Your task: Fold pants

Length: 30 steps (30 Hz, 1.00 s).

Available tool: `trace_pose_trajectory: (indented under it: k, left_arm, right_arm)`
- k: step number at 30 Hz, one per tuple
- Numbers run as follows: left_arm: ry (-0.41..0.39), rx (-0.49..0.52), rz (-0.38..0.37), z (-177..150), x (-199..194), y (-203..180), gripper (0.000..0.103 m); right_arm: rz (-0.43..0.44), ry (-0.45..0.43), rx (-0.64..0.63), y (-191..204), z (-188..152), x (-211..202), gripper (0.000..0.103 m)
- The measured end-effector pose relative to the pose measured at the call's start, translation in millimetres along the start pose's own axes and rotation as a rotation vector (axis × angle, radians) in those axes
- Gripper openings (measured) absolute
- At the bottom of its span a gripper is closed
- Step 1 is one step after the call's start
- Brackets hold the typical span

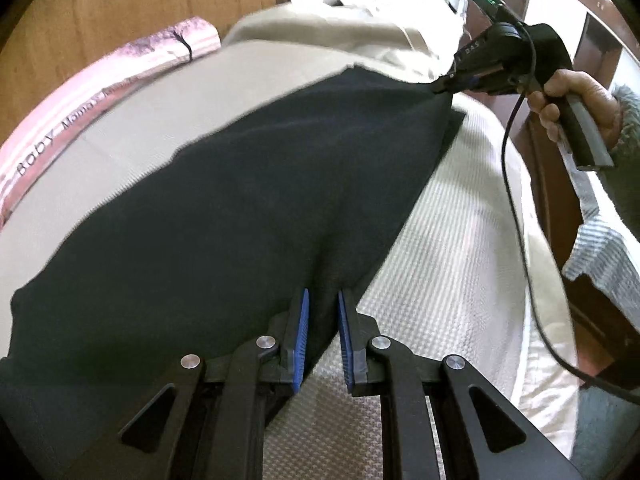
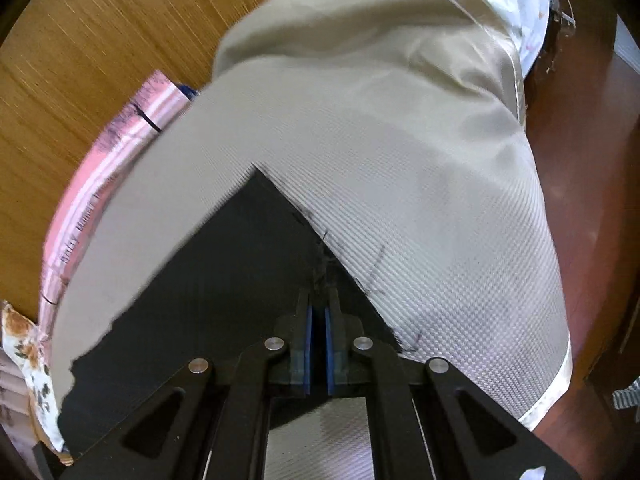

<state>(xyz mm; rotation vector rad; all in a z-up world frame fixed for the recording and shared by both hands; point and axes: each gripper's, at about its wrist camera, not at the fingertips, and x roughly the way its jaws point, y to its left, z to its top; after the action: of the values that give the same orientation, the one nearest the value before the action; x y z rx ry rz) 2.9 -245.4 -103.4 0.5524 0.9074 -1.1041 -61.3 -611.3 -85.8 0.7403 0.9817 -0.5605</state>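
Black pants (image 1: 248,200) are held stretched over a bed covered with a beige quilt (image 1: 448,264). My left gripper (image 1: 324,300) is shut on the near edge of the pants, its blue pads (image 1: 303,320) pinching a bunch of fabric. My right gripper (image 2: 319,312) is shut on a far corner of the pants (image 2: 208,280). In the left wrist view the right gripper (image 1: 444,86) shows at the upper right, held by a hand, gripping that corner a little above the quilt.
A pink striped blanket (image 1: 60,128) lies along the bed's left edge against a wooden wall (image 2: 80,60). A light cover and pillows (image 2: 460,8) lie at the far end. A dark wooden bed frame (image 2: 592,160) runs along the right.
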Motion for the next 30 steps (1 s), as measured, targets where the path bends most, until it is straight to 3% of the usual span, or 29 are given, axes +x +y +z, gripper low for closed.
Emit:
trace_pose_trajectory:
  k: [2, 4, 6, 8, 11, 13, 14, 18, 21, 25, 30]
  left_arm:
    - [-0.001, 0.005, -0.002, 1, 1, 0, 0.015]
    - [0.011, -0.018, -0.024, 2, 0, 2, 0.022]
    - [0.010, -0.044, -0.056, 4, -6, 5, 0.022]
    - [0.010, -0.059, -0.074, 6, -13, 7, 0.023]
    - [-0.033, -0.092, -0.059, 4, -33, 18, 0.030]
    - [-0.068, -0.140, -0.015, -1, -46, 36, 0.042]
    - [-0.077, -0.163, 0.011, -3, -50, 45, 0.044]
    - [-0.069, -0.299, 0.144, -23, -61, 93, 0.044]
    - [-0.076, -0.389, 0.202, -42, -70, 120, 0.044]
    - [-0.055, -0.448, 0.244, -62, -70, 136, 0.044]
    - [-0.038, -0.447, 0.225, -66, -57, 127, 0.044]
  right_arm:
    - [-0.059, -0.003, -0.044, 0, -4, 10, 0.009]
    - [-0.089, 0.007, -0.060, -1, -5, 15, 0.015]
    - [-0.112, 0.004, -0.058, -3, -3, 11, 0.034]
    - [-0.135, -0.015, -0.053, -5, -1, 2, 0.038]
    - [-0.124, -0.054, -0.064, -1, 3, -16, 0.038]
    - [-0.089, -0.076, -0.092, 13, 2, -27, 0.038]
    - [-0.069, -0.077, -0.111, 21, 1, -29, 0.038]
    - [-0.003, -0.031, -0.161, 48, -11, -25, 0.040]
    - [0.015, -0.012, -0.122, 40, -14, -22, 0.040]
    - [0.000, 0.006, -0.031, 11, -18, -22, 0.041]
    - [0.003, 0.051, 0.075, -14, -22, -8, 0.041]
